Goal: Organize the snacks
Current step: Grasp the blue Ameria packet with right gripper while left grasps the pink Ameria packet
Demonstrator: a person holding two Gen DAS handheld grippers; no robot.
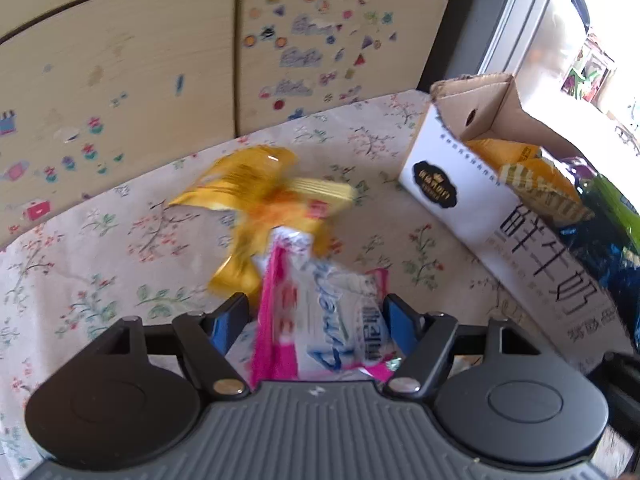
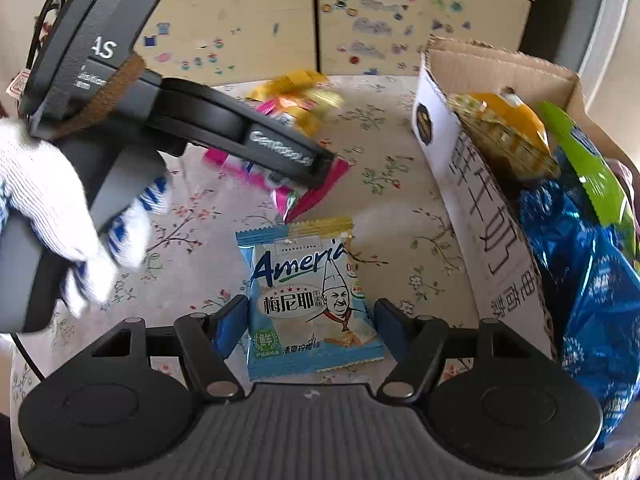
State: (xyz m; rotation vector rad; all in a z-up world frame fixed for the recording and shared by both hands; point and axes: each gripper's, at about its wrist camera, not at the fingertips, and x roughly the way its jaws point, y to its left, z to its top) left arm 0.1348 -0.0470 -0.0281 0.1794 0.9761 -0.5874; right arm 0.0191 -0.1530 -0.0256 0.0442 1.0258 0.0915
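1. Two tools work: the right tool (image 2: 310, 328) straddles the blue packet (image 2: 312, 300) flat on the desk (image 2: 400, 208), fingers wide, long axis pointing away.
2. The left tool (image 1: 316, 320) holds the pink packet (image 1: 324, 312).
3. The box (image 2: 472, 216) lies rightward, nearer the right tool.

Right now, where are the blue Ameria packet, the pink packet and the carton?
Blue Ameria packet (image 2: 312, 300): right wrist view, on its printed front.
Pink packet (image 1: 332, 312): left wrist view, on its white middle.
Carton (image 1: 496, 216): left wrist view, on its white side wall.
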